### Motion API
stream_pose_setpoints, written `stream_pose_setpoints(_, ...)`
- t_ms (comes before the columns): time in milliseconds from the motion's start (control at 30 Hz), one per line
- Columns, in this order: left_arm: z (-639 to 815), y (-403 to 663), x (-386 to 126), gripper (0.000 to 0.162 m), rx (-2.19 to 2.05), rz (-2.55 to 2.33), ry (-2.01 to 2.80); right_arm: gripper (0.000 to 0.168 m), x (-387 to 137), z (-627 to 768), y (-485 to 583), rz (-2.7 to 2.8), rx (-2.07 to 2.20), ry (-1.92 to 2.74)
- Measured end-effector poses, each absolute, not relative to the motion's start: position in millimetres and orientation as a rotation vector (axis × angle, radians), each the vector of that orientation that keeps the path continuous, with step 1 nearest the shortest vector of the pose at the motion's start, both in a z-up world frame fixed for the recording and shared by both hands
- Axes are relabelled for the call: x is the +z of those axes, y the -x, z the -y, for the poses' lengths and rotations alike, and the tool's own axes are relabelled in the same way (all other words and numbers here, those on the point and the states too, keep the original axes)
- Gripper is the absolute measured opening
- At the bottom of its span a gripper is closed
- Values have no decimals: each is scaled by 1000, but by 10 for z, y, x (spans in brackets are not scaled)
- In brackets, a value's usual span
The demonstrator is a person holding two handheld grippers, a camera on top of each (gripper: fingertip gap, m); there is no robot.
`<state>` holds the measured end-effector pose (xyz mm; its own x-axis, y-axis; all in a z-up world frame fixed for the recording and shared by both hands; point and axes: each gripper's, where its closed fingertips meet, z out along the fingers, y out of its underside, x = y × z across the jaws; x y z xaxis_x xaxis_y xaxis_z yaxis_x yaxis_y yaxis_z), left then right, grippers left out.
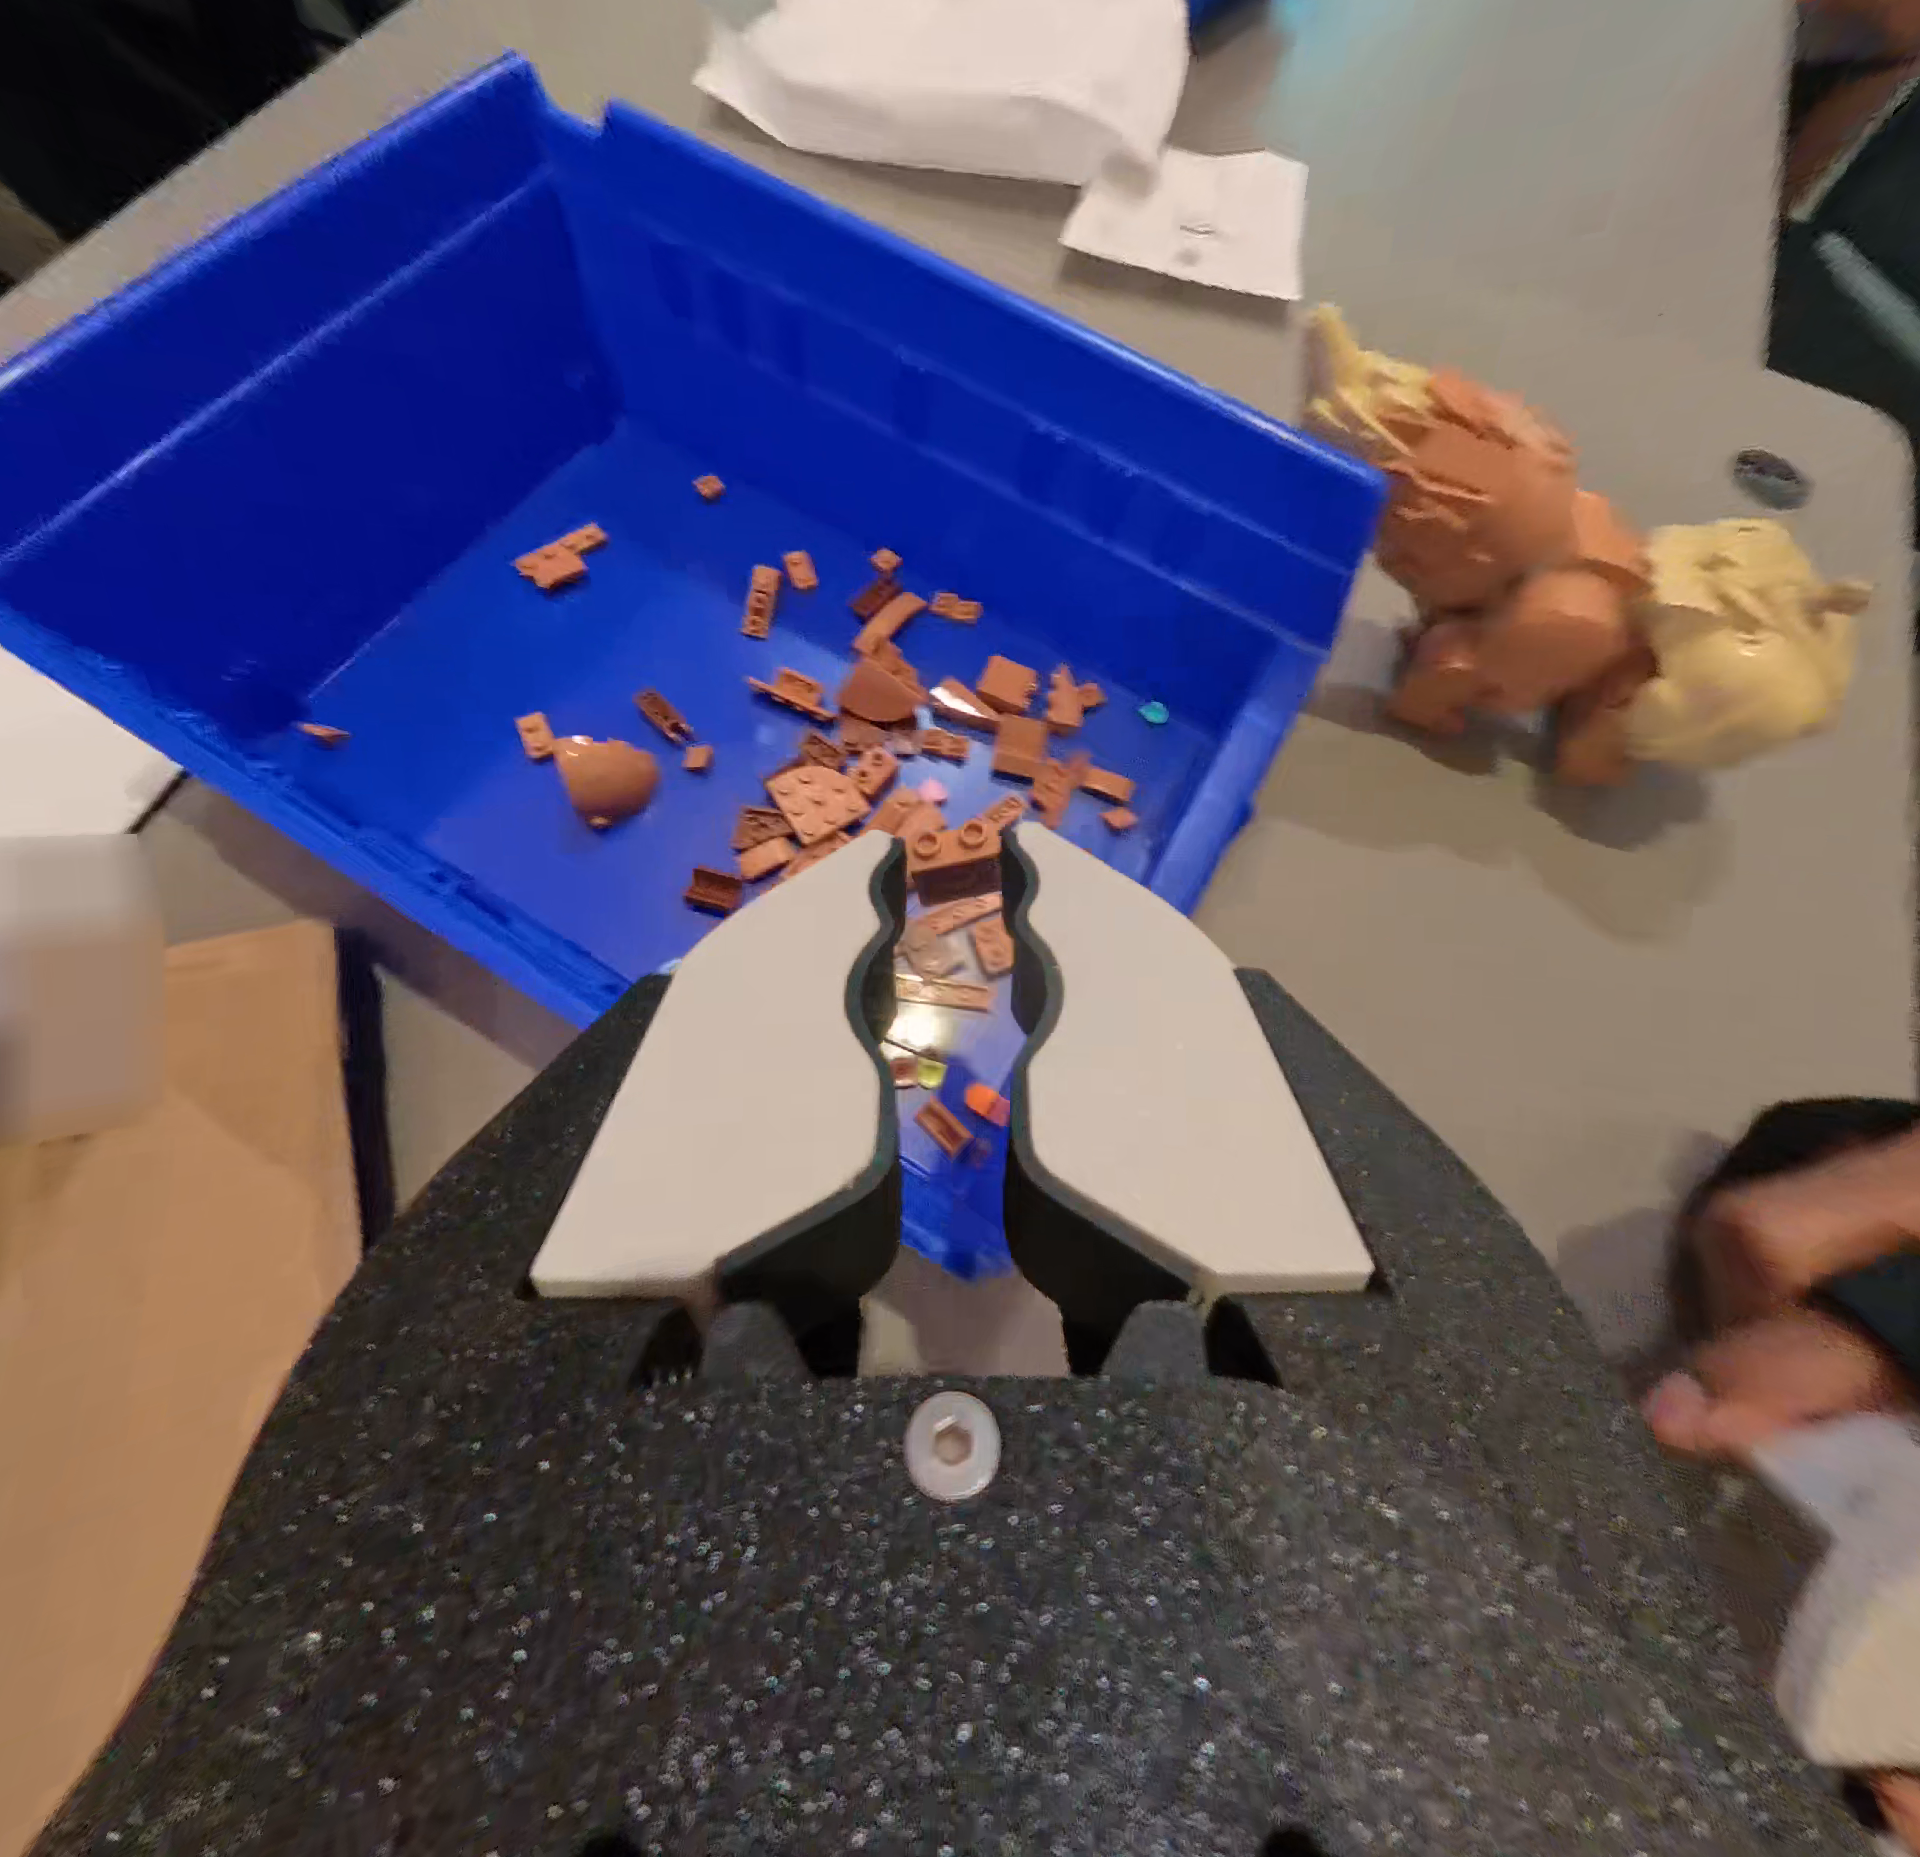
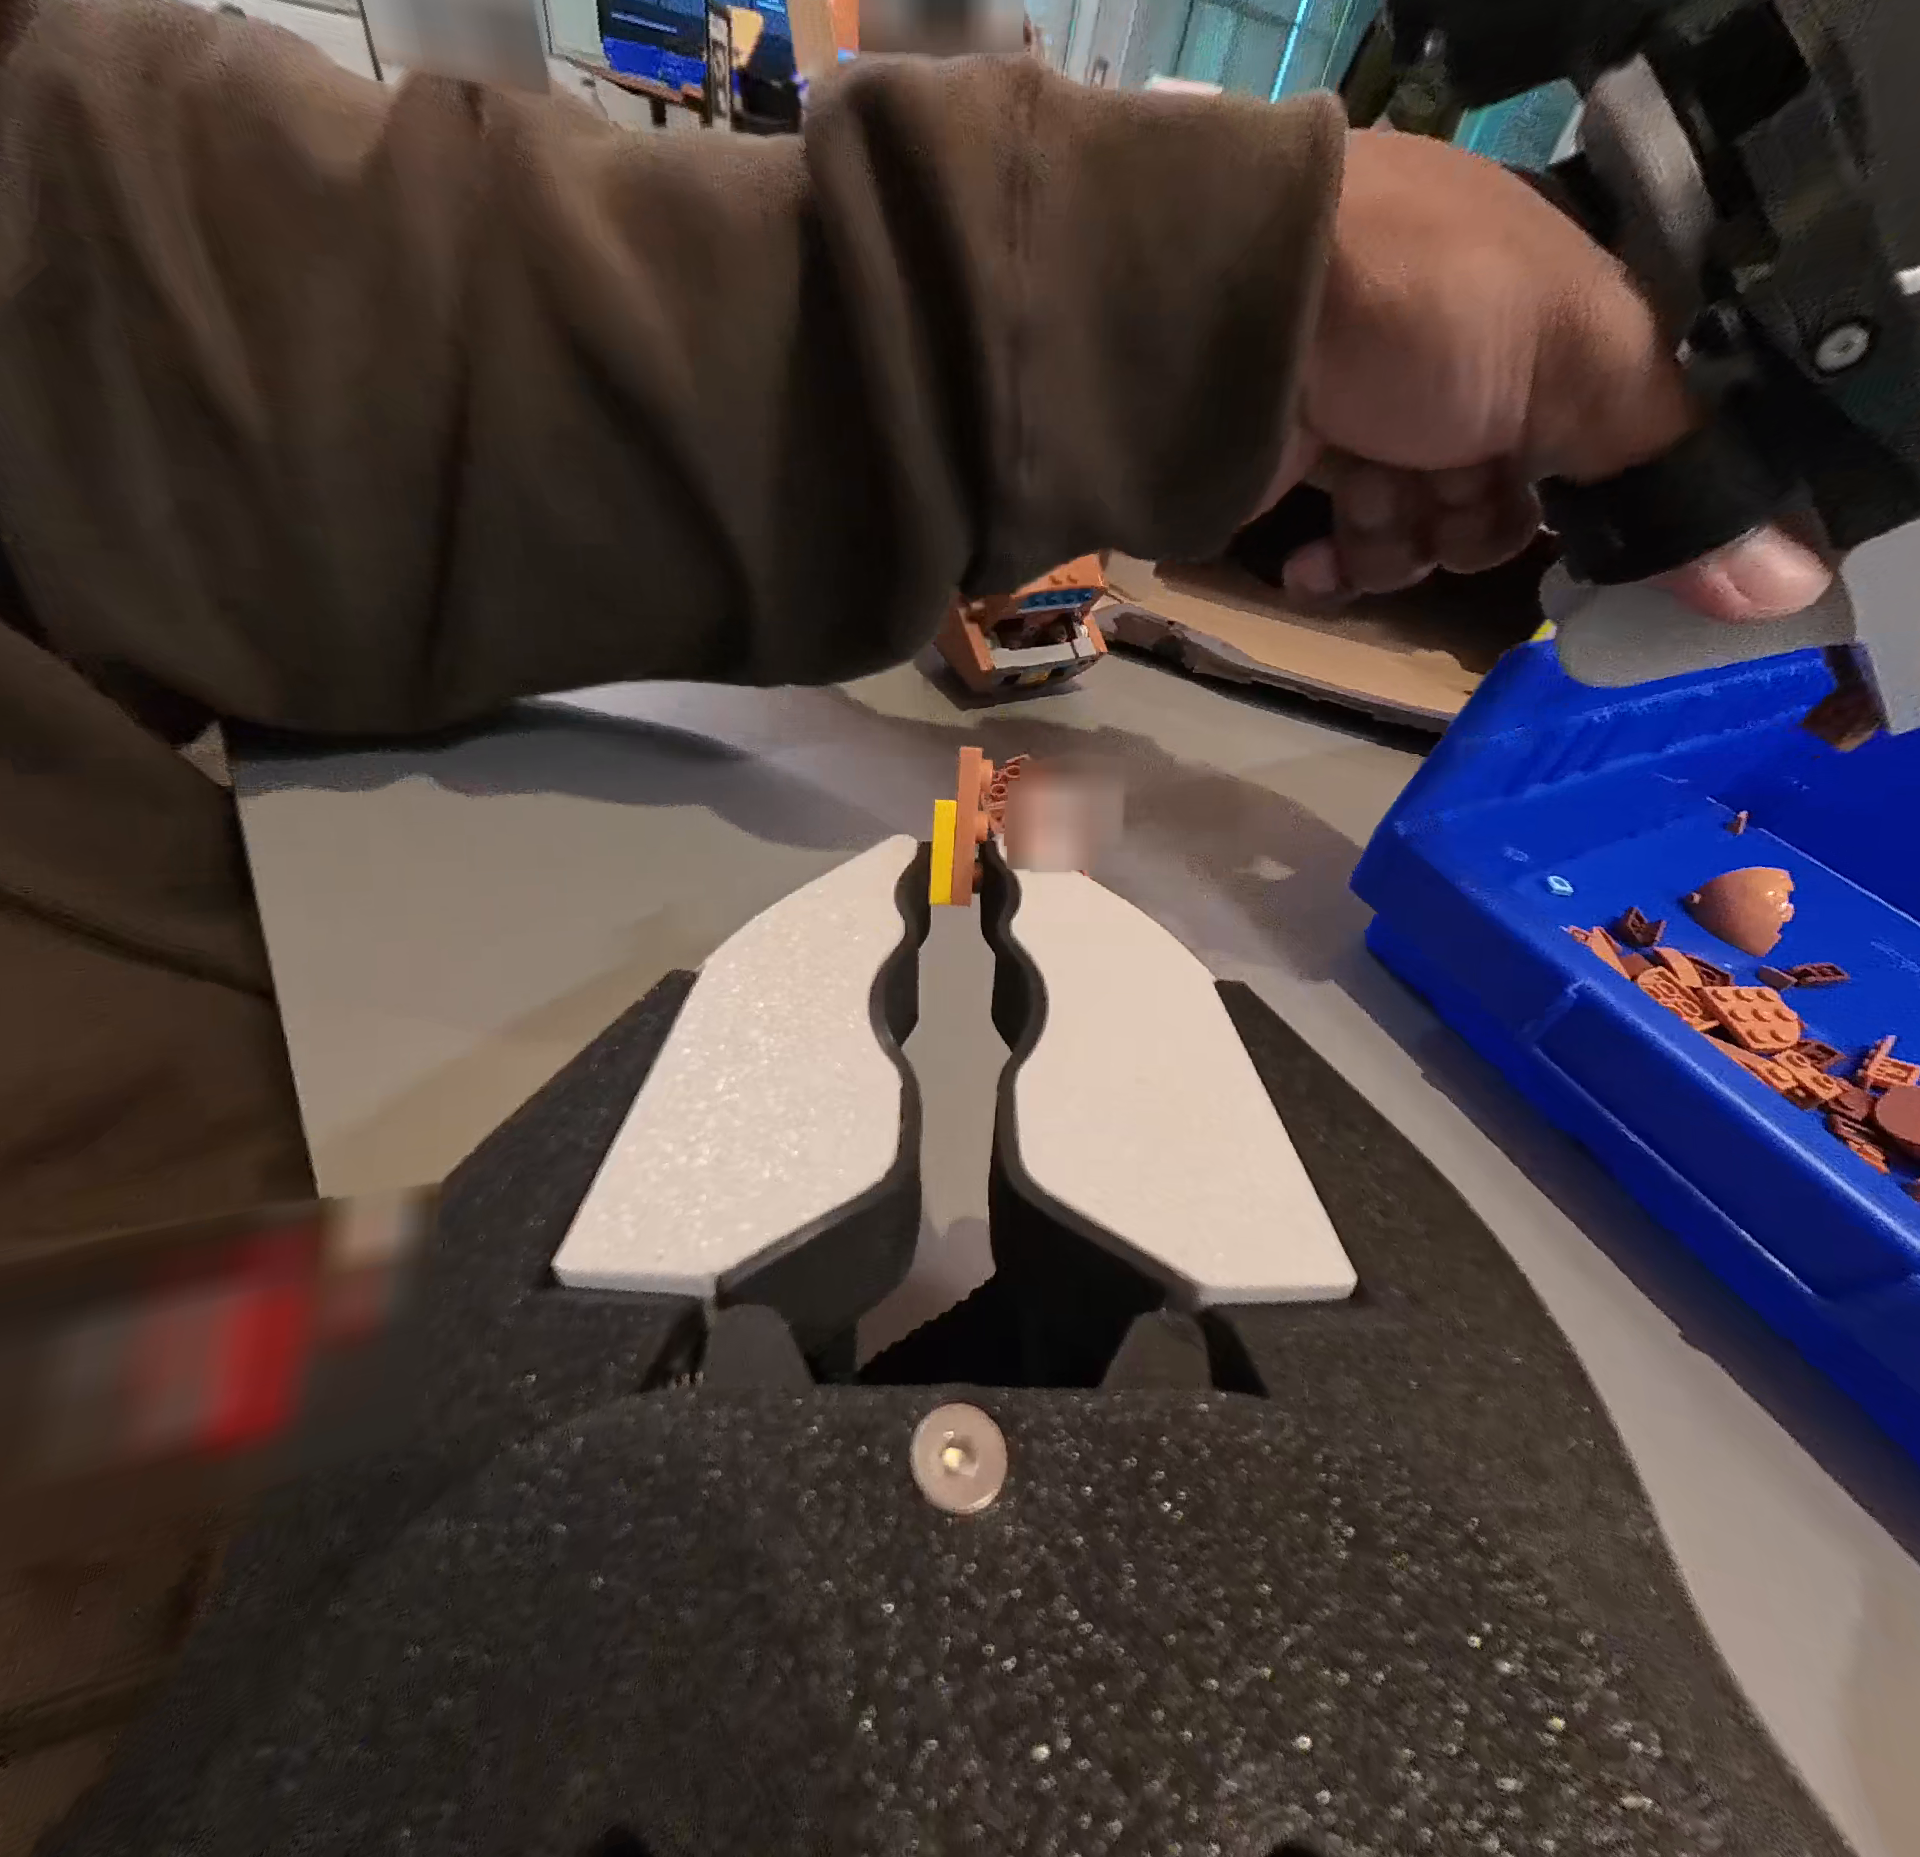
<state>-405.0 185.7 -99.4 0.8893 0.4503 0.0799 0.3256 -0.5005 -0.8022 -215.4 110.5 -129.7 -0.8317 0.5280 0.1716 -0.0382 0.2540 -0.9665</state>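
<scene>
- The left gripper (image 1: 951, 851), grey-fingered on a speckled black body, is hovering over the near end of the deep blue plastic bin (image 1: 1091, 503); its fingers are standing a little apart and seem to be gripping a small dark brown brick (image 1: 956, 862) at the tips, though from above I cannot tell whether they are pinching it or only framing it.
- Loose reddish-brown toy bricks (image 1: 831, 747) are lying scattered on the bin floor ahead of and beneath those fingers; a brown dome piece (image 1: 608, 779) is sitting ahead to their left.
- To the right of the left gripper, outside the bin, a brown and cream brick-built animal figure (image 1: 1579, 612) is standing on the grey table (image 1: 1455, 924).
- The right gripper (image 2: 961, 862) is clamping a small yellow and brown brick assembly (image 2: 961, 841) at its fingertips, holding it above the table; the bin is lying to its right.
- A hand (image 2: 1475, 373) in a brown sleeve (image 2: 623, 353) is crossing above the right gripper.
</scene>
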Motion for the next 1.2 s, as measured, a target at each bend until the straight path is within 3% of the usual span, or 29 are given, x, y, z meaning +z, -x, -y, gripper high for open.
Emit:
stream_pose_setpoints(367, -1861, 3932, -818, 33, 238, 467, 2086, 7, -1262, -1157, 2160, 2048, 1655, 462)
stream_pose_setpoints(600, -1422, 2652, -660, 33, 245, -149, 2028, 7, -1285, -1147, 2154, 2166, 1783, 510)
stream_pose_setpoints(1200, -1042, 2079, -1006, 16, 130, -432, 1978, 7, -1229, -873, 2114, 2427, 1705, 293)
